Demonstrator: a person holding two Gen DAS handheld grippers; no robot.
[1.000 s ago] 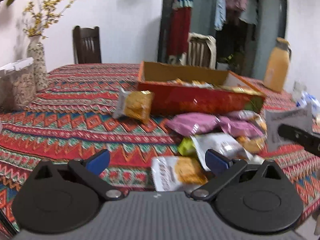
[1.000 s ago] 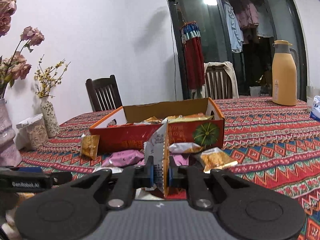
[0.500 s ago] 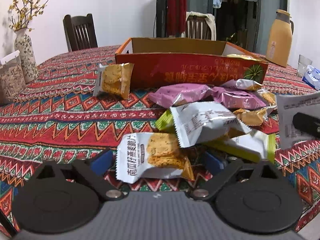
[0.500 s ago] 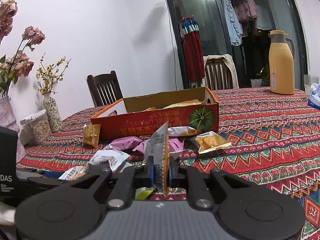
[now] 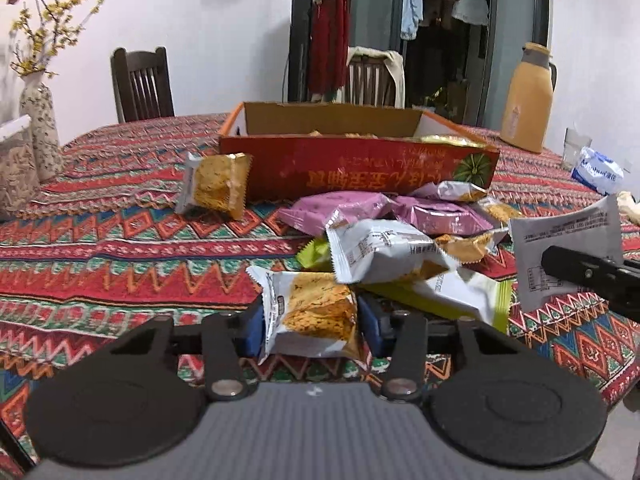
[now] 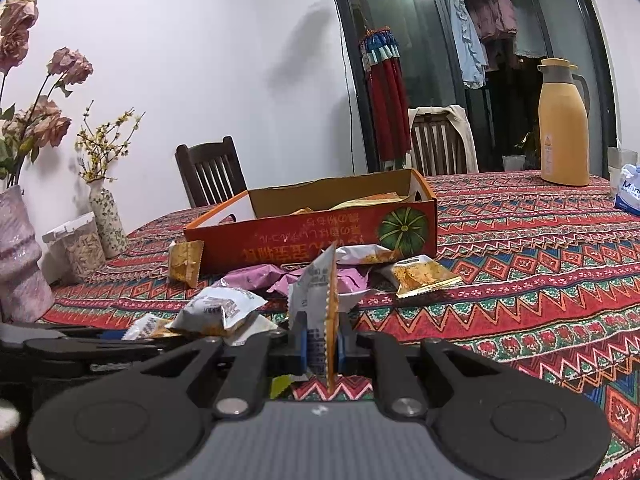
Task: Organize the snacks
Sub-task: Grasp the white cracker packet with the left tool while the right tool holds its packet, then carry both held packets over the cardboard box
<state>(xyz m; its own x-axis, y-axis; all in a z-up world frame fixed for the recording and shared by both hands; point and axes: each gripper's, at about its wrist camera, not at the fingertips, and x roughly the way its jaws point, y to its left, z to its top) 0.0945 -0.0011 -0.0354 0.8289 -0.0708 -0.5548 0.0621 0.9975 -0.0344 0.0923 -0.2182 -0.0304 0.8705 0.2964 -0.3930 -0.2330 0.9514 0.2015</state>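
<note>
Snacks (image 5: 384, 256) litter the patterned tablecloth (image 5: 120, 256); left gripper (image 5: 310, 326) closing around one packet, right gripper (image 6: 322, 346) clamping another.

From my feed little reads cleanly. The red box (image 6: 320, 240) near the table's middle carries big yellow Chinese characters on its front wall, upside down to me, beside a green pumpkin picture. The blue-and-white pack (image 5: 598, 170) by the table's right edge shows letters starting "M", the rest blurred. The snack packets' fine print is too small for me to read.
</note>
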